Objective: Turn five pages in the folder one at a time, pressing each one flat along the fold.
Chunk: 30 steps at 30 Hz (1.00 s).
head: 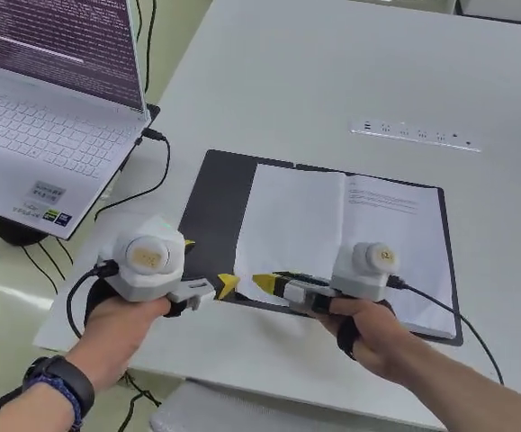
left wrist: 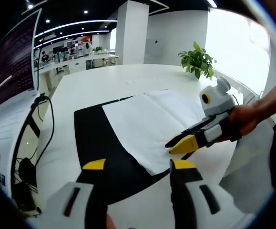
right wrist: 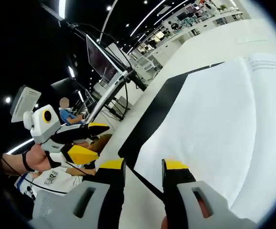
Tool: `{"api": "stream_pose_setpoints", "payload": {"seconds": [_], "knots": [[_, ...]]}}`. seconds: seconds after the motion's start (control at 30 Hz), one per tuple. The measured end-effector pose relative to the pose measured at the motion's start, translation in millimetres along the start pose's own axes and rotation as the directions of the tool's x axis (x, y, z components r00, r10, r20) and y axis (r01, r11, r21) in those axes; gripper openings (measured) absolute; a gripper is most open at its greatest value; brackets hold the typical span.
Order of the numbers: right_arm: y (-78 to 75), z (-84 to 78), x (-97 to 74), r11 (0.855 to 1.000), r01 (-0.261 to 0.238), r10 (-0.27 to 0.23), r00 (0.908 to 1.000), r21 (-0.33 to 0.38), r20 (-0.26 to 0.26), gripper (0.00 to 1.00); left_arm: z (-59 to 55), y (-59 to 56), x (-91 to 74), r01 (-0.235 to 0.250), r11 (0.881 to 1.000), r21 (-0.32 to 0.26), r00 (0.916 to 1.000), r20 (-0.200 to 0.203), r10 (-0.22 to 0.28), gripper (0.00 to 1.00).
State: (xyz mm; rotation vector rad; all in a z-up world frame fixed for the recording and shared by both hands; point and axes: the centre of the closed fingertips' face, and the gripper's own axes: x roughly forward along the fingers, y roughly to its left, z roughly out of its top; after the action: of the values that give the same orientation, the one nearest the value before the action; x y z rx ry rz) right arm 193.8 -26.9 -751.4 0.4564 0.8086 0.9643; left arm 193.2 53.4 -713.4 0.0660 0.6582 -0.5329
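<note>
An open folder with a black cover [head: 211, 202] lies on the white table. A blank white page [head: 291, 220] is spread over its left half and a printed page [head: 395, 234] over its right. My left gripper [head: 208, 265] hovers at the folder's near left corner, open wide and holding nothing. In the left gripper view, its jaws [left wrist: 138, 164] frame the cover [left wrist: 92, 138] and the page [left wrist: 147, 119]. My right gripper [head: 267, 281] points left along the blank page's near edge. In its own view the right gripper [right wrist: 143, 164] is narrowly open, with the page's edge [right wrist: 214, 109] running between its jaws.
An open laptop [head: 44, 108] stands at the far left, with black cables [head: 157, 171] trailing toward the folder. A socket strip [head: 413, 135] is set into the table behind the folder. The table's front edge [head: 242, 360] runs just under both hands.
</note>
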Motion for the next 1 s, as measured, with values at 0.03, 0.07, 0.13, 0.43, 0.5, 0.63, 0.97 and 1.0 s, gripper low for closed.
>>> {"api": "stream_pose_setpoints", "payload": {"seconds": [0.03,0.07,0.13,0.43,0.5,0.63,0.97,1.0], "knots": [[-2.7,1.6,-4.6,1.0,0.006,-0.006,1.0,-0.004,0.007,0.27,0.3,-0.6,2.5,0.0,1.0,0.01,1.0,-0.006,0.0,0.48],[-6.4,3.5,-11.4,1.0,0.015,-0.015,0.9998,-0.008,0.016,0.25,0.2,-1.0,6.5,0.002,1.0,0.025,0.9999,-0.012,-0.002,0.44],[-13.5,6.6,-19.2,0.999,0.033,-0.033,0.999,0.001,0.032,0.23,0.0,-3.1,12.0,0.008,1.0,0.03,0.9997,-0.021,-0.007,0.37],[-39.1,18.6,-58.6,0.993,0.115,-0.119,0.984,0.033,0.133,0.15,-19.6,-14.8,43.3,0.055,0.998,0.029,0.9927,-0.109,-0.052,0.08],[-42.2,16.3,-63.4,0.992,0.123,-0.128,0.9827,0.039,0.134,0.14,-22.4,-19.1,45.1,0.06,0.998,0.017,0.9913,-0.118,-0.058,0.05],[-43.5,13.1,-69.6,0.99,0.13,-0.136,0.9809,0.047,0.139,0.13,-28.8,-24.3,48.1,0.059,0.998,0.0,0.9899,-0.13,-0.058,0.0],[-45.9,7.4,-70.1,0.991,0.133,-0.135,0.9831,0.025,0.124,0.09,-58.4,-21.5,49.5,0.042,0.999,0.005,0.9767,-0.211,-0.04,0.0],[-46.2,7.7,-70.2,0.991,0.133,-0.135,0.9831,0.023,0.124,0.09,-58.2,-21.0,49.4,0.041,0.999,-0.005,0.9773,-0.208,-0.041,0.0]]}}
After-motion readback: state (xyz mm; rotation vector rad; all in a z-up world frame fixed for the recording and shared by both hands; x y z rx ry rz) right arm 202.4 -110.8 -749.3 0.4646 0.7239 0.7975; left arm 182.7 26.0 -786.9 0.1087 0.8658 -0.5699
